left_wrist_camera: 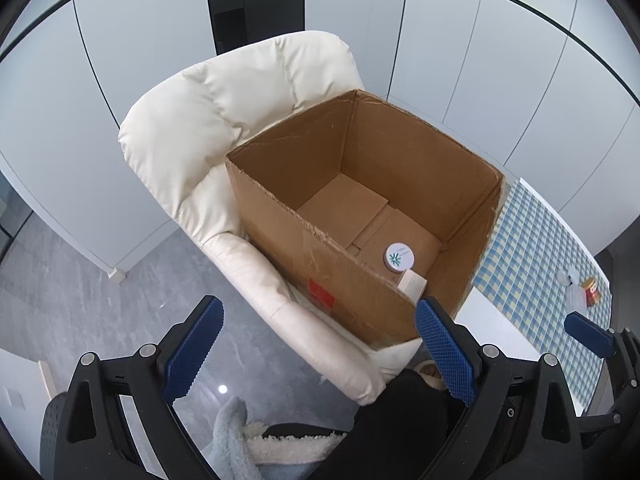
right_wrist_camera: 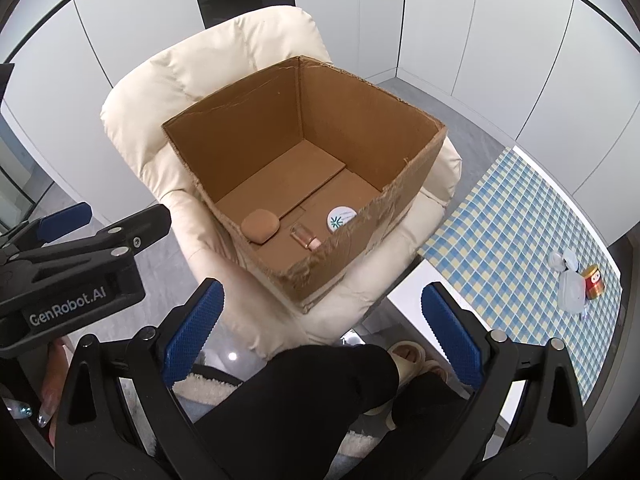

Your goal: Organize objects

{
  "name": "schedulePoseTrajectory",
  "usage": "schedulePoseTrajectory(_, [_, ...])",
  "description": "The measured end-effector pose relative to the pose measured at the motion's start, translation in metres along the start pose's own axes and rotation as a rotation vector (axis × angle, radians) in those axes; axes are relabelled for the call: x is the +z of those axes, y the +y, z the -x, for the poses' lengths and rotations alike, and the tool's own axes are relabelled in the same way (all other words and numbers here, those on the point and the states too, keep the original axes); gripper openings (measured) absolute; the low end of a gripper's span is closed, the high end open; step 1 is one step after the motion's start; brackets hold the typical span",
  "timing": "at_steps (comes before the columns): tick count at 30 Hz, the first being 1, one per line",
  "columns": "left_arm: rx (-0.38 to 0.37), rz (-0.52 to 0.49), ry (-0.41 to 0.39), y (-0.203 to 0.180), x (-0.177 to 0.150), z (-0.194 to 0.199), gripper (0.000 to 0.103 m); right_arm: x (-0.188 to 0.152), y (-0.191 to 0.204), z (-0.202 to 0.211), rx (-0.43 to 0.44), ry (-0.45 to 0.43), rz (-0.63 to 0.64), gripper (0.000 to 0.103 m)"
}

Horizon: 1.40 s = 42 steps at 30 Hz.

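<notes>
Both handheld grippers hang spread wide with nothing between their blue ridged pads: the left gripper point(left_wrist_camera: 318, 344) fills the bottom of its own view, and the right gripper point(right_wrist_camera: 322, 332) does the same in the right wrist view, where the left tool also shows at the left edge. An open brown cardboard box point(right_wrist_camera: 400, 178) sits on the seat of a cream padded armchair point(right_wrist_camera: 240, 60) in the centre of both frames. On the box floor, near its lower corner, lie a round white jar lid with a teal star mark point(right_wrist_camera: 341, 219), a small clear glass bottle with a pinkish cap point(right_wrist_camera: 305, 237) and a tan rounded pebble-shaped case point(right_wrist_camera: 260, 225), close together. At the right edge, a blue-and-yellow checked tablecloth point(right_wrist_camera: 500, 220) carries a small red-and-gold tin point(right_wrist_camera: 595, 281) beside a white plastic item point(right_wrist_camera: 570, 288).
</notes>
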<state>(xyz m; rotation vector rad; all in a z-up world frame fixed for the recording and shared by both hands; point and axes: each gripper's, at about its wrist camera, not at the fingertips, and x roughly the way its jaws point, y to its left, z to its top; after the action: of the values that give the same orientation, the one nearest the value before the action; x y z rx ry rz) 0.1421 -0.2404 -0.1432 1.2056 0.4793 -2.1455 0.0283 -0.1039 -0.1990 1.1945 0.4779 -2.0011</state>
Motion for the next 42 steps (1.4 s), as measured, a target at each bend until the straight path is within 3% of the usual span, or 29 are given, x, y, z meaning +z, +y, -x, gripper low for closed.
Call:
schedulePoseTrajectory(21, [-0.066, 0.014, 0.035, -0.004, -0.047, 0.024, 0.097, -0.056, 0.004, 0.035, -0.031, 0.004, 0.008, 0.101])
schedulePoseTrajectory(30, [-0.075, 0.031, 0.011, -0.002, -0.063, 0.039, 0.097, -0.077, 0.002, 0.054, -0.049, -0.003, -0.008, 0.101])
schedulePoseTrajectory(42, [-0.078, -0.003, 0.001, -0.011, -0.066, 0.044, 0.097, -0.090, 0.004, 0.060, -0.058, 0.001, -0.005, 0.101])
